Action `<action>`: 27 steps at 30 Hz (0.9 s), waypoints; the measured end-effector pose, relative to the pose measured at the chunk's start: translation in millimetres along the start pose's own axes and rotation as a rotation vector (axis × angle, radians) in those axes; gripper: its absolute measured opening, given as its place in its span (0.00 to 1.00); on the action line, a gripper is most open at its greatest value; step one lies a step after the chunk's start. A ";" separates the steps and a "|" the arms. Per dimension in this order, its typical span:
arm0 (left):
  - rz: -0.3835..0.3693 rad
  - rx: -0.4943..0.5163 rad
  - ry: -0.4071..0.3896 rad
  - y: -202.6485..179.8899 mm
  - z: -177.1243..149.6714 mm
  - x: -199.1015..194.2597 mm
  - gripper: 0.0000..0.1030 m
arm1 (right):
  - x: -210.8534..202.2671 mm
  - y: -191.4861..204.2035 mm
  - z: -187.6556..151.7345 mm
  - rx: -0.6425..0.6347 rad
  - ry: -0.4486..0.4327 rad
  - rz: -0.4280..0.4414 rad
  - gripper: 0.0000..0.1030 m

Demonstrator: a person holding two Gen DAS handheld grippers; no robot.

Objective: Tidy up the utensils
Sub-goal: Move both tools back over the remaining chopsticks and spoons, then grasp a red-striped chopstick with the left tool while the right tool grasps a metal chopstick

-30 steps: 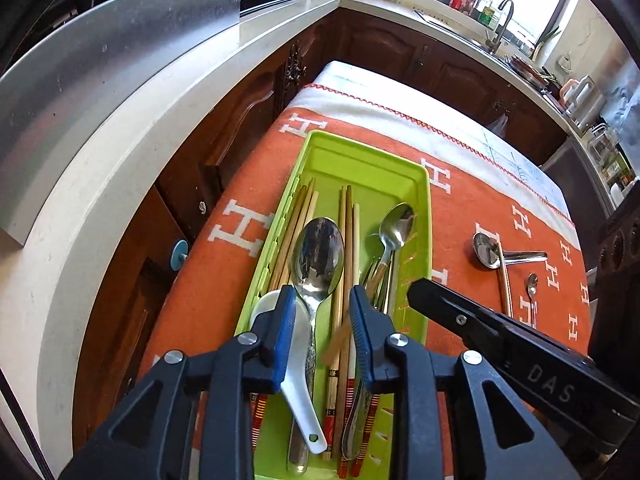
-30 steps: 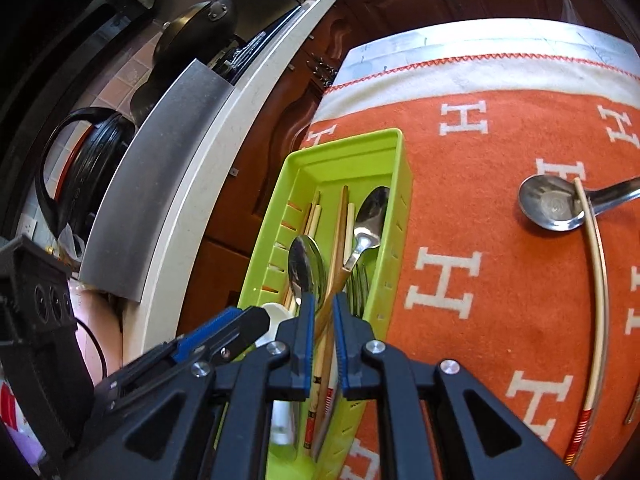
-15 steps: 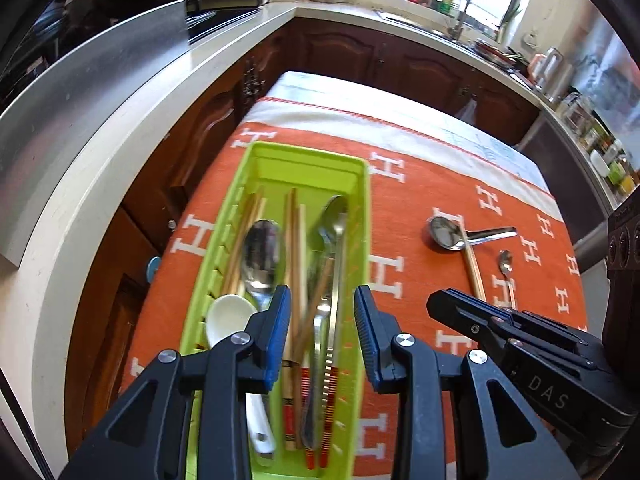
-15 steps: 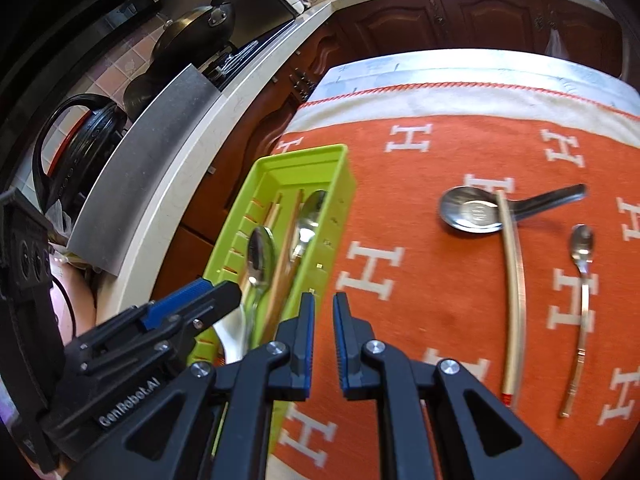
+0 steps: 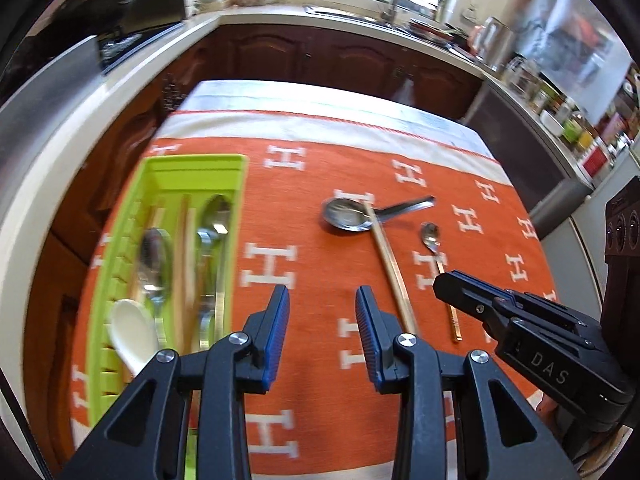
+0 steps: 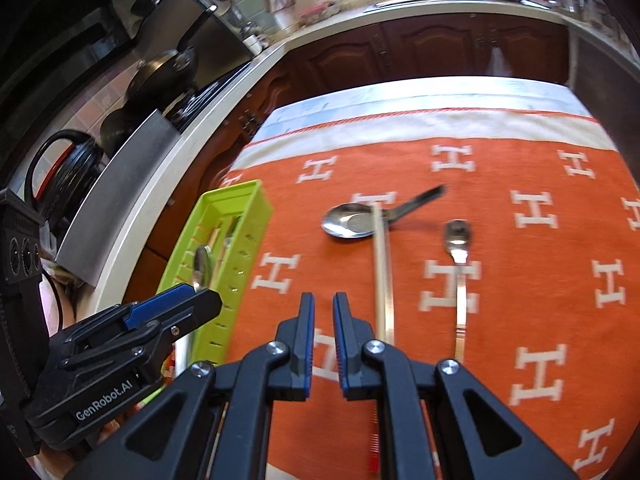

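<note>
A green utensil tray [image 5: 120, 264] [image 6: 240, 256] at the left holds spoons, chopsticks and a white ceramic spoon [image 5: 134, 332]. On the orange cloth lie a large steel spoon [image 5: 348, 216] [image 6: 350, 220], a single chopstick [image 5: 392, 272] [image 6: 383, 276] resting across its bowl, and a small spoon [image 5: 436, 256] [image 6: 458, 264]. My left gripper [image 5: 322, 308] is open and empty above the cloth, right of the tray. My right gripper [image 6: 323, 312] is empty with its jaws nearly closed, just left of the chopstick.
The orange cloth with white H marks [image 5: 460, 168] covers a table. A white counter [image 5: 48, 148] with dark cabinets runs along the left and far side. A stove with pans [image 6: 168, 72] stands at the left. A sink [image 5: 384, 12] is at the back.
Both grippers have moved right, away from the tray and over the cloth toward the loose utensils. The left jaws have opened wider.
</note>
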State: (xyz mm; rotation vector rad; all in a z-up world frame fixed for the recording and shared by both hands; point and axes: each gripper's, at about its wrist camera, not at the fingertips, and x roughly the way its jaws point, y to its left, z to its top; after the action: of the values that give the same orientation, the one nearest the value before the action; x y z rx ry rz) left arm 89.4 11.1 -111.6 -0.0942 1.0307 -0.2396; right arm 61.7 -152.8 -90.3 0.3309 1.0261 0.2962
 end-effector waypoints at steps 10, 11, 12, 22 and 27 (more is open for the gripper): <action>-0.102 -0.022 0.092 -32.2 -5.8 57.4 0.31 | -8.3 -48.2 -11.6 0.070 -0.012 -0.043 0.11; -0.101 -0.021 0.097 -33.0 -6.7 60.6 0.31 | -7.7 -52.4 -12.7 0.078 -0.009 -0.042 0.11; -0.097 -0.020 0.102 -36.4 -7.8 65.6 0.31 | -7.0 -55.6 -13.7 0.084 -0.007 -0.040 0.11; -0.016 0.018 0.146 -54.2 -9.0 94.9 0.31 | -3.3 -76.7 -22.2 0.116 0.005 -0.028 0.11; 0.013 0.044 0.151 -62.3 -12.2 101.3 0.31 | -1.9 -79.8 -22.6 0.116 0.006 -0.019 0.11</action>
State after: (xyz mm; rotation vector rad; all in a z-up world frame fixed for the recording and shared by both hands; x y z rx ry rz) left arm 119.1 -73.2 -190.8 -0.0292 1.1747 -0.2603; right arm 47.9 -223.3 -131.7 0.4246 1.0542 0.2207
